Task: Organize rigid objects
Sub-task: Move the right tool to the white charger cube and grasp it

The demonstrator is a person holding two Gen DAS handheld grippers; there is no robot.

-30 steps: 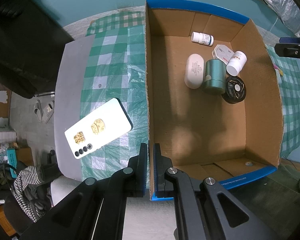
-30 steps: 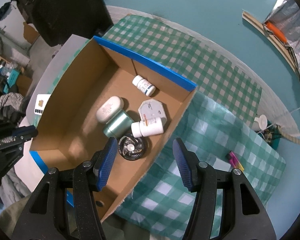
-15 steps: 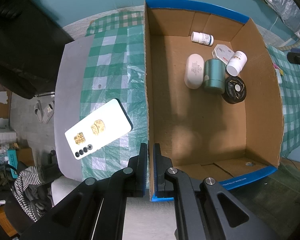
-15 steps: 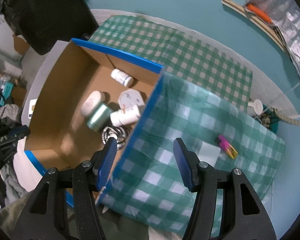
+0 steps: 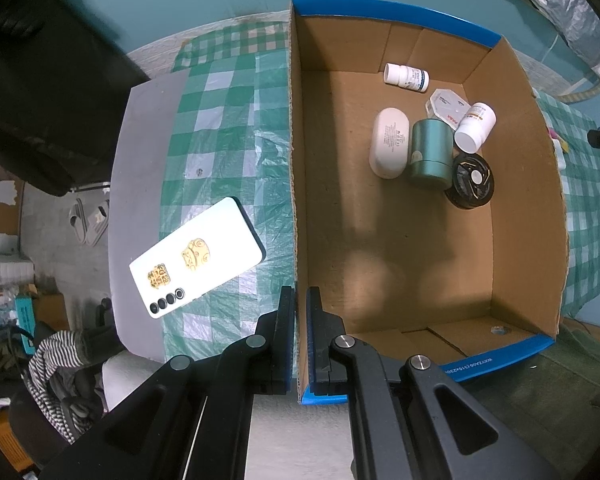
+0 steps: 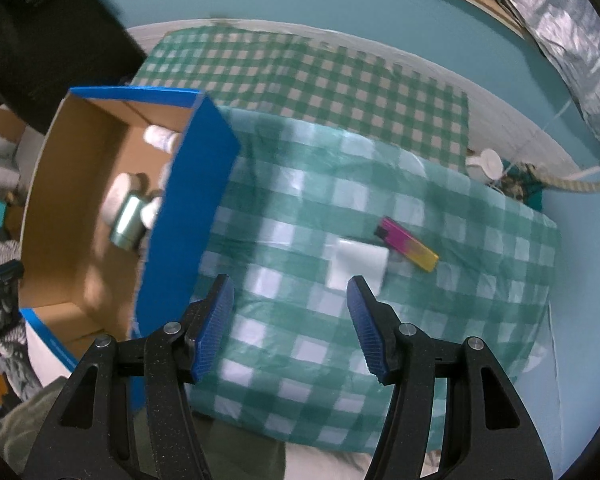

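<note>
My left tool (image 5: pixel 297 308) is clamped on the left wall of the cardboard box (image 5: pixel 396 264), one finger outside the wall and one inside, close to the near corner with the blue edge. The box sits on the green checked cloth (image 5: pixel 228 152) that covers the counter.

Inside the box, toward its far right part, a cluster lies on the floor: a white oval case (image 5: pixel 389 142) touching a green metal canister (image 5: pixel 430 152) on its side, a black round tin (image 5: pixel 471 181) just beside the canister's right, a white pill bottle (image 5: pixel 475 125) leaning over a flat white hexagonal container (image 5: pixel 444 102), and a second small white bottle (image 5: pixel 405 76) lying near the back wall.

Outside the box, to its left, a white phone (image 5: pixel 196 257) lies face down on the cloth, its cameras and two gold stickers showing, near my left tool but not touching it.

My right tool (image 6: pixel 290 294) is spread wide and holds nothing. It hangs over the cloth on the right side of the box. Ahead of its fingers lie a small white block (image 6: pixel 358 265) and, touching its far corner, a pink and yellow lighter (image 6: pixel 409 244). This view is blurred, so finer detail is lost.
</note>
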